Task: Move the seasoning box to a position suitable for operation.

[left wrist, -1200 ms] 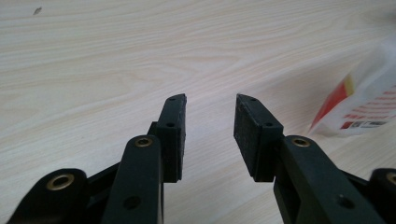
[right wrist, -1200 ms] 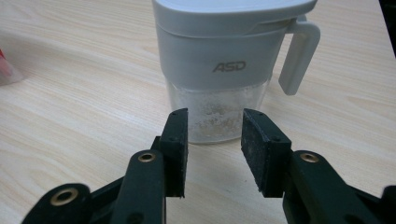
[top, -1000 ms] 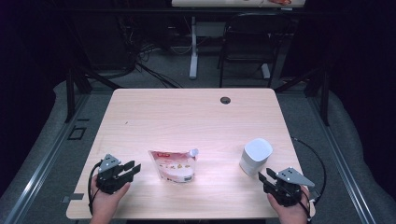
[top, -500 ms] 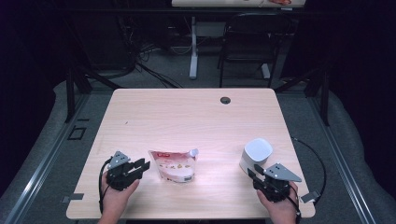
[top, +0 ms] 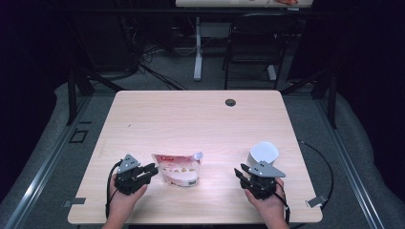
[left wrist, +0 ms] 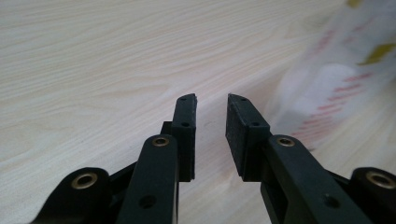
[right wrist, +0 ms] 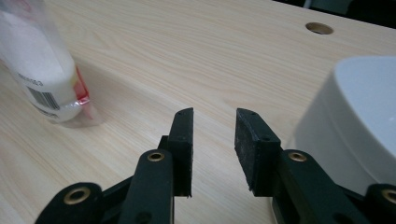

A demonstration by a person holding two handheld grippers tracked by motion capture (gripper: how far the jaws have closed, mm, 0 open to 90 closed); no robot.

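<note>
Left gripper: the black two-jaw left gripper [top: 152, 170] lay low on the pale wood-grain table [top: 191, 119], released. Its jaws had just been closing, with a narrow gap and nothing between them, the tips just beside the pouch's left edge.

Pouch: the clear plastic pouch with red print and a white spout [top: 177, 169] lay flat near the front edge, between the two grippers. Its film looked glossy and slack, with a pale filling and a barcode at the bottom end [right wrist: 44, 98].

Right gripper: the black two-jaw right gripper [top: 240, 171] was released too. Its jaws had just been closing on bare wood, with the container close at its right side.

Container: the white, smooth, round-cornered container [top: 263, 153] stood upright and looked rigid and matte.

Doing it well: the left jaws probably needed to straddle a firm edge of the pouch, since slack film could slip or crumple. The right jaws were too narrow for the container's body and would likely suit its rim better.
</note>
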